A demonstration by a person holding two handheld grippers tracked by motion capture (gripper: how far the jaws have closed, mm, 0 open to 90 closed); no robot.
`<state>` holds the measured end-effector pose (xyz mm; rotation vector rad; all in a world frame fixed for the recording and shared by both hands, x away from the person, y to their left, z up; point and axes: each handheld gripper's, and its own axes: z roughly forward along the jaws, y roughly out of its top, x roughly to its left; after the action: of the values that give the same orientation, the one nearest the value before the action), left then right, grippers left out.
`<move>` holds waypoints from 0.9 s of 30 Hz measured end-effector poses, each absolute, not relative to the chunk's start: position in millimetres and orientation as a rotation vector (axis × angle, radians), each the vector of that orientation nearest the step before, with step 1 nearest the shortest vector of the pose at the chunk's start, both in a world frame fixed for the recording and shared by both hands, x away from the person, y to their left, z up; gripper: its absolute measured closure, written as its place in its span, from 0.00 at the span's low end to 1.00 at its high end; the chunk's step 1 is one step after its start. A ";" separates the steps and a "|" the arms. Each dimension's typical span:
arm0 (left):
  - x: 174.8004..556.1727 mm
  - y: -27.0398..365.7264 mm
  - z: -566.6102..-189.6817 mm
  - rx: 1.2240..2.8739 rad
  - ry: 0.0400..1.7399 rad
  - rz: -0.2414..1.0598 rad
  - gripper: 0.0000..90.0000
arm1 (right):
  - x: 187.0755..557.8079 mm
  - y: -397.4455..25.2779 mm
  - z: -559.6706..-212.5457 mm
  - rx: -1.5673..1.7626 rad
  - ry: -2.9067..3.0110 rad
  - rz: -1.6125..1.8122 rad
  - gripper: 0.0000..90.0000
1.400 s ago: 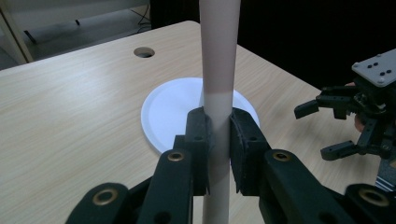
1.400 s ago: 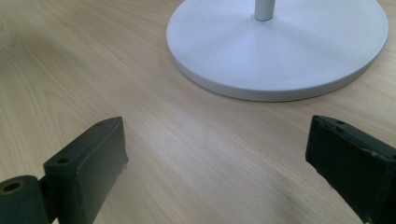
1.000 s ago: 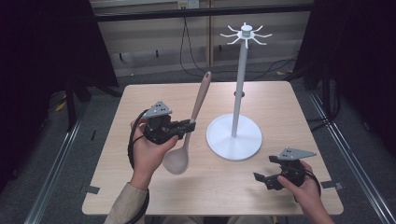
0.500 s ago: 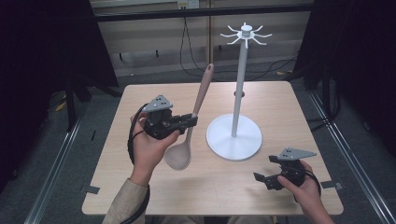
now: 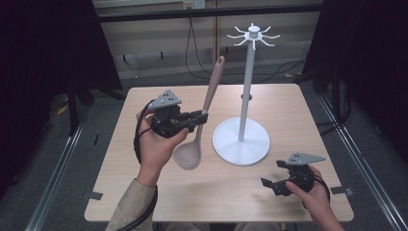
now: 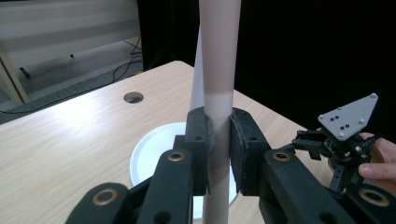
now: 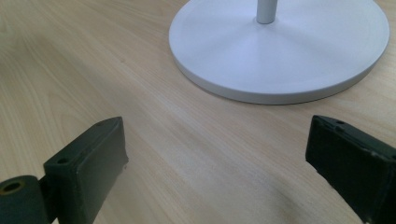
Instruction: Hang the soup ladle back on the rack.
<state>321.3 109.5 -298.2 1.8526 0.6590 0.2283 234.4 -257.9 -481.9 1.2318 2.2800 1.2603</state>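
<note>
A long beige spoon [image 5: 208, 103] is held nearly upright above the table, bowl down and handle tip up. My left gripper [image 5: 200, 117] is shut on its handle [image 6: 218, 84], just left of the white stand [image 5: 247, 91]. That stand has a round base [image 5: 240, 142], a thin pole and several hooks at its top [image 5: 253, 35]. My right gripper [image 5: 275, 185] rests low near the table's front right, jaws wide open with nothing between them, and the stand's base [image 7: 280, 46] lies ahead of it.
The light wooden table [image 5: 298, 110] has a small round hole [image 6: 133, 97] behind the stand. Cables lie on the floor beyond the far edge. Dark curtains flank both sides. The other hand's gripper [image 6: 345, 135] shows at the right in the left gripper view.
The left gripper has lifted the spoon a little higher and tilted it more upright. The right gripper has stayed where it was.
</note>
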 end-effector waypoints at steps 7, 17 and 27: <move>323.0 106.9 -293.1 1.845 0.658 0.236 0.88 | 234.4 -257.3 -482.0 1.224 2.286 1.256 0.06; 325.0 104.2 -286.1 1.844 0.647 0.239 0.88 | 234.4 -258.0 -482.6 1.230 2.285 1.256 0.06; 325.5 97.7 -278.2 1.825 0.632 0.242 0.88 | 234.0 -258.7 -483.3 1.230 2.288 1.256 0.06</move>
<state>325.5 97.7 -278.2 1.8248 0.6323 0.2422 234.0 -258.7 -483.3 1.2300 2.2879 1.2562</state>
